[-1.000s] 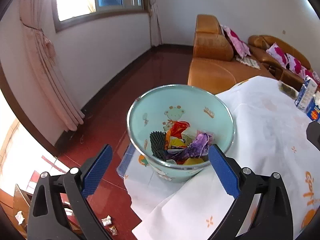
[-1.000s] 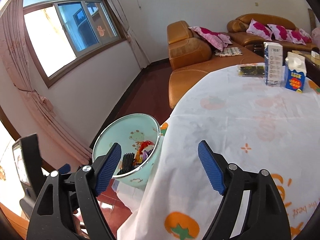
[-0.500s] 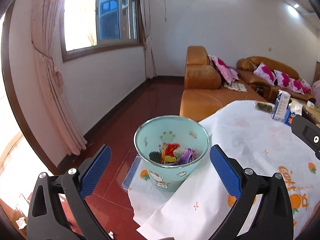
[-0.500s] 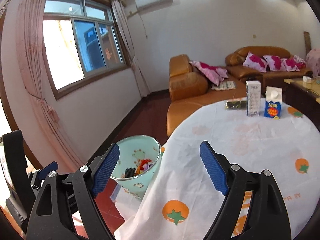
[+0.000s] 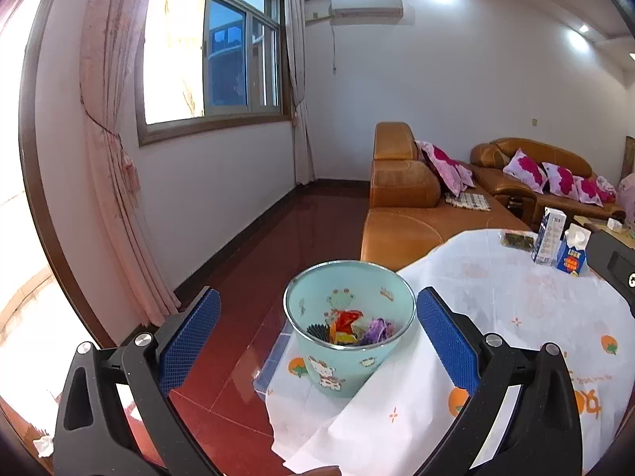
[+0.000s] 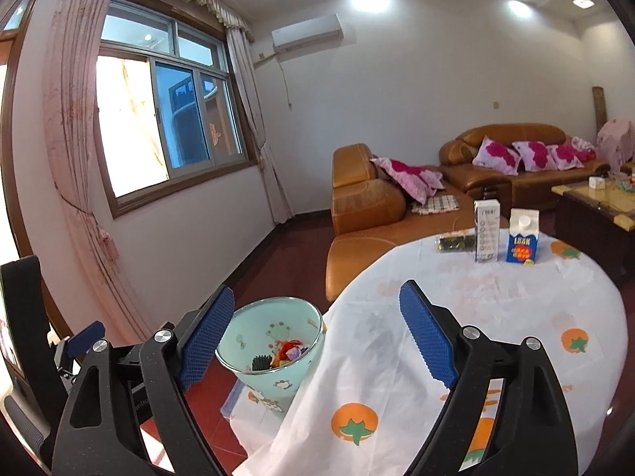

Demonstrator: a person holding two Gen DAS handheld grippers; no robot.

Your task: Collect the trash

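A light-blue cartoon-print trash bin (image 5: 345,365) stands on the red floor against the draped table, with several coloured wrappers (image 5: 349,327) inside. My left gripper (image 5: 317,297) hangs above and short of it, open, nothing between its blue pads. My right gripper (image 6: 317,291) hovers over the table's near edge with the bin (image 6: 270,386) below its left finger. Its jaws are opening and hold nothing. A dark snack packet (image 6: 456,242), a white carton (image 6: 486,236) and a blue carton (image 6: 523,242) rest at the table's far side.
The round table (image 6: 496,309) wears a white cloth with orange prints that hangs to the floor. Orange sofas (image 5: 401,194) with pink cushions line the far wall, and a coffee table (image 6: 595,206) stands at the right. A crumpled white scrap (image 5: 43,446) lies on the floor, lower left.
Both grippers have risen, tilted upward and drawn back from the bin, which now looks smaller and lower. More of the room's walls and ceiling shows. The right jaws stand slightly wider.
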